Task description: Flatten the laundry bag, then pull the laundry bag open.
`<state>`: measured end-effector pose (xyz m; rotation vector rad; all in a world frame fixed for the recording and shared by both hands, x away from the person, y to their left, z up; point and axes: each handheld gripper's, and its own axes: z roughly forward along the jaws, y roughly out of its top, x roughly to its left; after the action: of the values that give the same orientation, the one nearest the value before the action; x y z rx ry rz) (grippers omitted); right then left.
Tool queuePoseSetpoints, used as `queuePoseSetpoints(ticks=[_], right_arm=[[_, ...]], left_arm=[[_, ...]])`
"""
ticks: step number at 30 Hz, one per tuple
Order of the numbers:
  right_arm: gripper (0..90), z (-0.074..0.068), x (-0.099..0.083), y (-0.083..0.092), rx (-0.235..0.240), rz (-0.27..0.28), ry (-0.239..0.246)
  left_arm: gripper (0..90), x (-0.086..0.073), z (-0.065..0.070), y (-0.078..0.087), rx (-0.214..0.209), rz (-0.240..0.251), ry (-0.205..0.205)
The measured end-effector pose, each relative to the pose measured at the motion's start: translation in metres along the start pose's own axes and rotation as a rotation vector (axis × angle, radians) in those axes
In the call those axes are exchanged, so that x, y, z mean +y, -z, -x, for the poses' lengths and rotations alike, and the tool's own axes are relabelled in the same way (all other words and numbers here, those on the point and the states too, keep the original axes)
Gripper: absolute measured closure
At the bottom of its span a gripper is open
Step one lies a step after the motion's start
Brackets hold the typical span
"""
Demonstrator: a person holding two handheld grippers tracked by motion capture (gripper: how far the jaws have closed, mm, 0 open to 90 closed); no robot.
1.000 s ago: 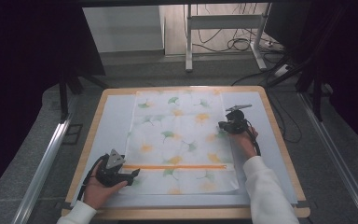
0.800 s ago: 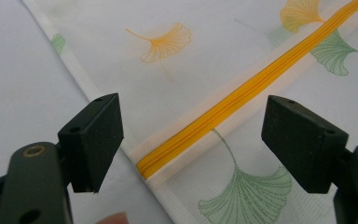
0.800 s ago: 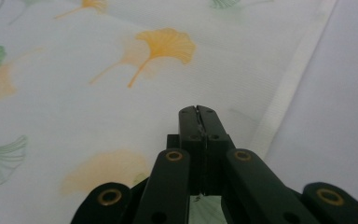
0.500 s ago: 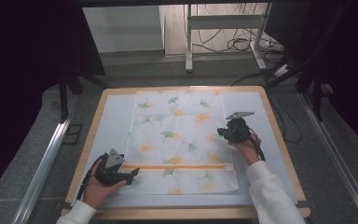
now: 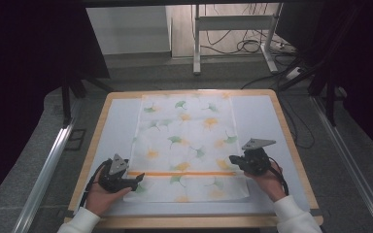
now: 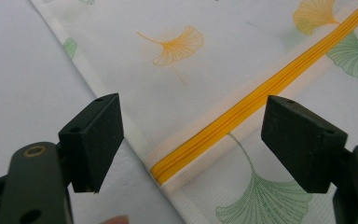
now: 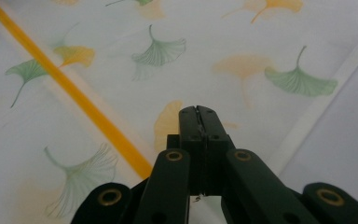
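Our wide-open left gripper point(image 6: 191, 140) straddles the zipper point(image 6: 242, 112) end at twelve o'clock; our right gripper point(image 7: 199, 116), closed and empty, has the zipper at ten o'clock.

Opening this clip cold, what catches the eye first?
A white cloth printed with ginkgo leaves lies flat on the table, an orange zipper crossing its near part. The left tool stands open over the zipper's left end; the right tool is shut above its right end.
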<state>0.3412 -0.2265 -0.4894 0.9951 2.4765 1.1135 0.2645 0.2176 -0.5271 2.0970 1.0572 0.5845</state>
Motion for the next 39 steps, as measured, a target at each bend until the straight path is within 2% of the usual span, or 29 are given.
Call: queuePoseSetpoints(ticks=[9, 19, 23, 31, 39], right_arm=[[89.7, -0.013, -0.025, 0.012, 0.031, -0.033, 0.002], [89.7, -0.019, -0.036, 0.019, 0.046, -0.040, -0.001], [89.7, -0.020, -0.037, 0.022, 0.046, -0.032, -0.002], [89.7, -0.025, -0.045, 0.027, 0.040, -0.047, -0.007], [89.7, -0.028, -0.050, 0.025, 0.043, -0.070, -0.015]], left_arm=[[19.6, -0.001, 0.001, 0.000, 0.015, 0.004, 0.002], [19.5, 0.003, 0.002, 0.000, 0.014, -0.001, 0.004], [19.7, 0.008, 0.006, 0.001, 0.000, 0.010, 0.003], [20.8, 0.026, 0.018, -0.004, -0.045, 0.014, -0.031], [21.6, 0.049, 0.039, -0.015, -0.099, 0.015, -0.060]])
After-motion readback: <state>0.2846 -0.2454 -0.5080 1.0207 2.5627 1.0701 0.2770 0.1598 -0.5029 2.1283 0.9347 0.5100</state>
